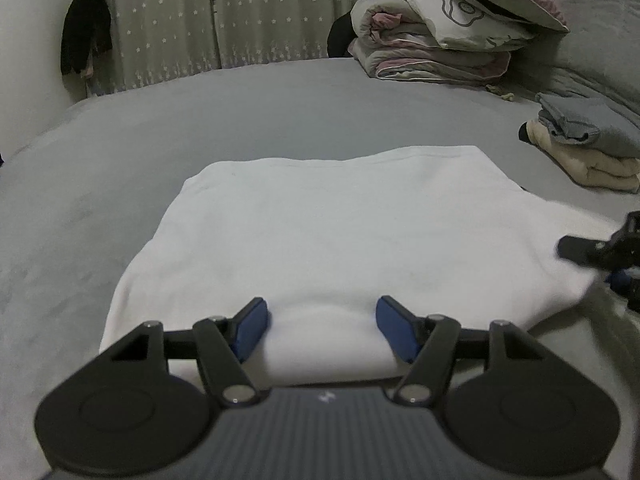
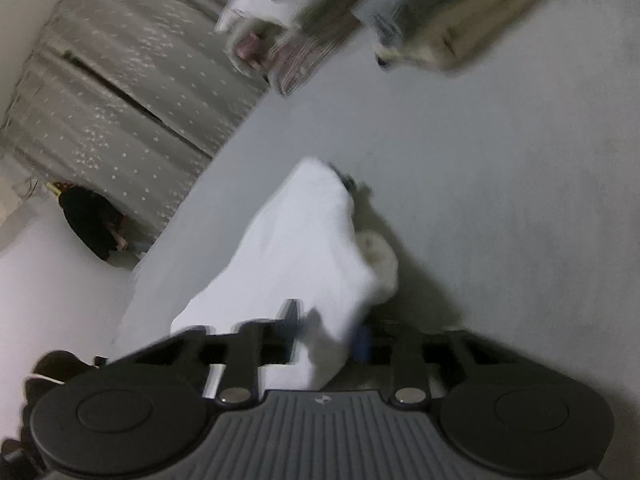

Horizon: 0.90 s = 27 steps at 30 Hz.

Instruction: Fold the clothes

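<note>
With the left gripper (image 1: 322, 330) spread around the white garment's (image 1: 320, 232) hem and the right gripper (image 2: 326, 334) pinching it, lift both edges evenly.

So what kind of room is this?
Most likely a bedroom: a wide grey bed, a pile of folded quilts at its far end, and star-patterned curtains behind.

- Right hand-held gripper (image 2: 326, 336) low in the blurred, tilted view, fingers closed on a fold of white garment (image 2: 304, 240).
- White garment lifted, rising from the fingers toward mid-bed.
- Grey bed (image 2: 500, 180) beneath, bare across its right side.
- Folded cream and grey clothes stack (image 2: 452, 16) near the bed's far edge.
- Rolled bedding (image 2: 280, 20) beside that stack.
- Star-patterned curtain (image 2: 120, 92) beyond the bed's left edge.
- Dark hanging item (image 2: 94, 220) below the curtain.
</note>
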{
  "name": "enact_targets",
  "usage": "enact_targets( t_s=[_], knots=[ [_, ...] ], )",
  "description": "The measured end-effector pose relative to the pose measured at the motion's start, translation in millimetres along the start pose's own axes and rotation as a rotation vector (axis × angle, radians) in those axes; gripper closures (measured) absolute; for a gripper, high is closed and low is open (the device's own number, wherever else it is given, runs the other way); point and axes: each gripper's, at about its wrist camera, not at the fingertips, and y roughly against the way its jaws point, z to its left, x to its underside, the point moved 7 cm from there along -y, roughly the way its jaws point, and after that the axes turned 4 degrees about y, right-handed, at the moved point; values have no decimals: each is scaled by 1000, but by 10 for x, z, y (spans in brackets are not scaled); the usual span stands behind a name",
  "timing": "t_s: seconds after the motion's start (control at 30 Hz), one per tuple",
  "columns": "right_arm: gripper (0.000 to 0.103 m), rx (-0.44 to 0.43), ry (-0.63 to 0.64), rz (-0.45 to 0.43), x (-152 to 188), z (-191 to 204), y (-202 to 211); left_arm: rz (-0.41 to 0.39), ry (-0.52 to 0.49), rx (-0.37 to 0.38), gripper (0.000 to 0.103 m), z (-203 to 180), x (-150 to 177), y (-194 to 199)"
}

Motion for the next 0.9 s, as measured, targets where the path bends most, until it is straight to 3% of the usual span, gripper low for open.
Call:
enact_targets(
  t_s=[0.13, 0.27, 0.33, 0.43, 0.57, 0.8, 0.9],
  knots=[
    [89, -35, 126, -53, -36, 232, 73, 5, 2, 4, 41, -17, -12, -27],
    [71, 15, 24, 19, 74, 8, -64, 3, -5, 4, 41, -25, -15, -33],
    [72, -7, -80, 45, 103, -143, -118, 8, 2, 9, 41, -16, -26, -36],
    [86, -15, -119, 32, 52, -197, -98, 19, 22, 21, 40, 14, -45, -27],
    [89, -24, -29, -40, -52, -52, 12, 38, 52, 34, 39, 109, -75, 9],
    [89, 1, -12, -36, -22, -13, 3, 38, 94, 75, 37, 316, -5, 57],
    [89, 0, 96, -64, -28, 122, 47, 46, 77, 113, 35, 364, -21, 44]
  ],
)
